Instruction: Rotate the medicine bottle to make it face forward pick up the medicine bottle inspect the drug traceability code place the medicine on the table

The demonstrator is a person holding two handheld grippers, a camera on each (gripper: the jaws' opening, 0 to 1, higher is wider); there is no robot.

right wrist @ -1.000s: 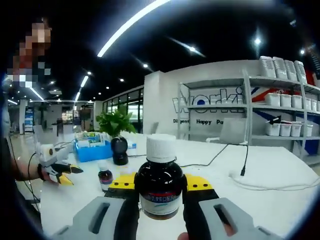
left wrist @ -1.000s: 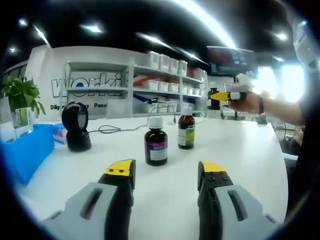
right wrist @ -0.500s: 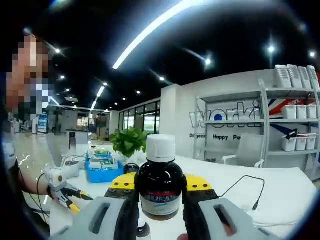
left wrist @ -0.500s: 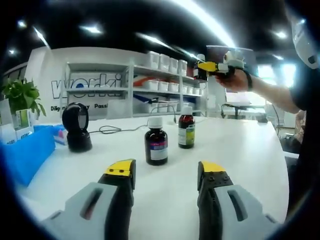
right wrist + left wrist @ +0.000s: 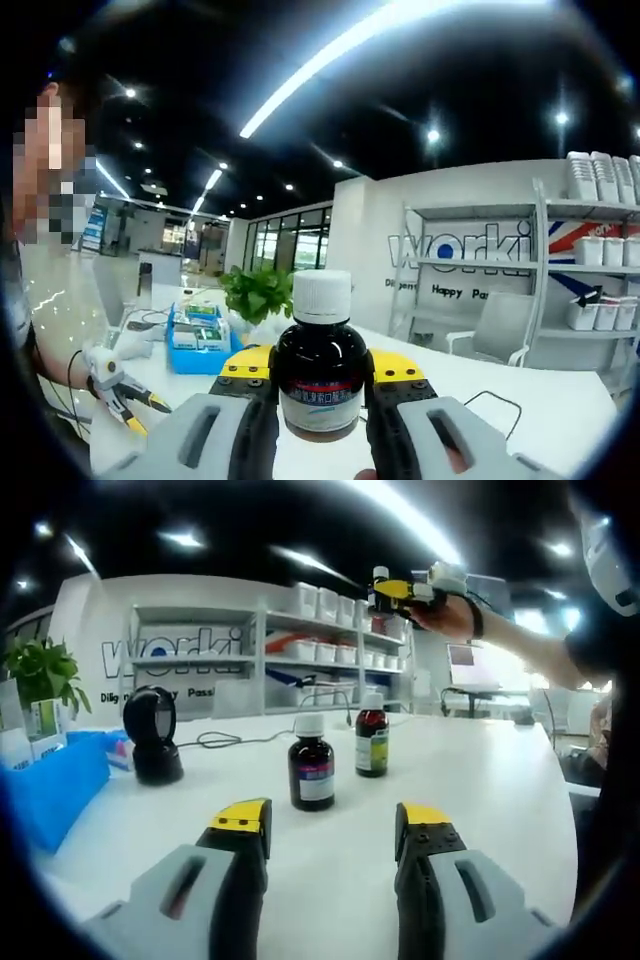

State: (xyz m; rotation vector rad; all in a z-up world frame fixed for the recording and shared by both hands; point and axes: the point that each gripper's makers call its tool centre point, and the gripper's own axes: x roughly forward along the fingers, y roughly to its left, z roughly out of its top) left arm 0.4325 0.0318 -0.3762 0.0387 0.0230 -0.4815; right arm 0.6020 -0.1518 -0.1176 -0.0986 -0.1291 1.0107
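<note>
My right gripper (image 5: 320,366) is shut on a dark brown medicine bottle (image 5: 321,368) with a white cap, held upright high in the air. In the left gripper view that same bottle (image 5: 379,588) shows small at the upper right, gripped by the right gripper (image 5: 392,588) in a person's raised hand. Two more brown bottles stand on the white table: one with a purple label (image 5: 312,766) and one with a green label (image 5: 372,739) behind it. My left gripper (image 5: 331,820) stands open low over the table, short of the purple-label bottle, nothing between its jaws.
A black barcode scanner (image 5: 151,733) stands on the table (image 5: 480,780) at the left with a cable trailing behind it. A blue tray (image 5: 50,785) and a potted plant (image 5: 42,675) sit at far left. White shelves (image 5: 330,640) with boxes line the back wall.
The right gripper has risen with its bottle and swung leftwards in the left gripper view; the table has dropped out of the right gripper view. The left gripper has stayed still.
</note>
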